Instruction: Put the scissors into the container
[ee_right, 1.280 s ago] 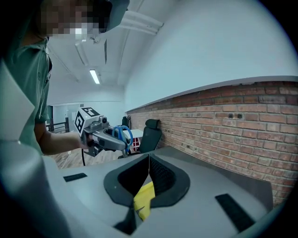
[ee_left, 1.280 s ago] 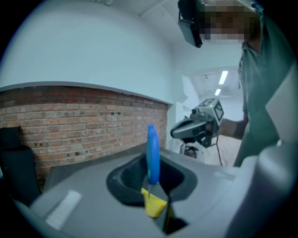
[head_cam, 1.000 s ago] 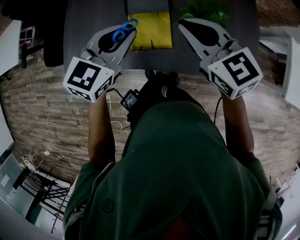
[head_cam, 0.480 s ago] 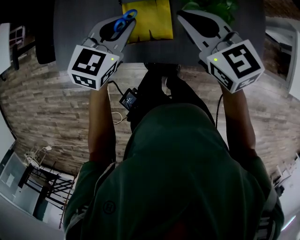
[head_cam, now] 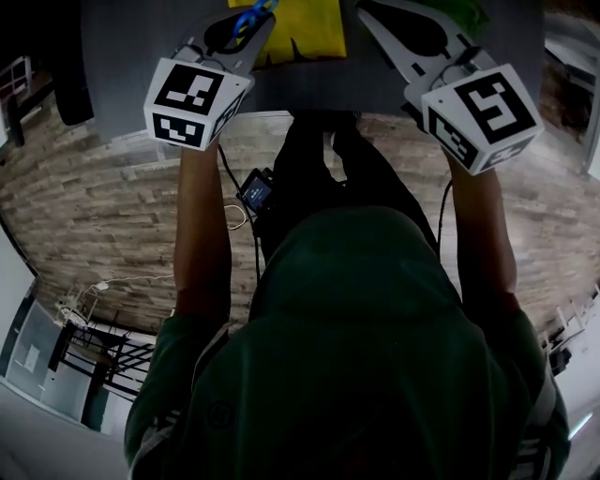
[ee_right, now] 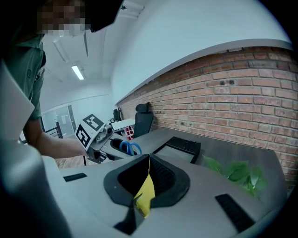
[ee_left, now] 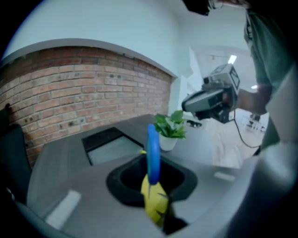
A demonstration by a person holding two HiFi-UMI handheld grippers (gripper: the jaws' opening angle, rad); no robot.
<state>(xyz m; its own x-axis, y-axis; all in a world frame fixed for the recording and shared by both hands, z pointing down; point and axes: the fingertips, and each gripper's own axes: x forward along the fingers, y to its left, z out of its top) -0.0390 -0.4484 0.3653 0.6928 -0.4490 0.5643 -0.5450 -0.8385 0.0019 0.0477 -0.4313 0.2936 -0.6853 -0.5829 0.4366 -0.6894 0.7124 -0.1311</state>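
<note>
Two grippers are reaching farther toward 12 o'clock than a second ago. We are pinching the scissors (head_cam: 247, 21) in the left gripper (head_cam: 258, 11), and their blue handles are now overlapping the yellow container's (head_cam: 300, 33) 9 o'clock edge. We are holding the right gripper (head_cam: 375, 11) pressed together, empty, at its 3 o'clock. The drop is probably coming next.

The right gripper (ee_right: 148, 160) has its two grey jaws pressed close with nothing in them, and a bit of the yellow container (ee_right: 145, 195) peeks through the slit. On the left, the left gripper (ee_right: 116, 144) pinches the blue-handled scissors (ee_right: 130, 147). Green plant leaves (ee_right: 235, 171) lie on the right.
</note>
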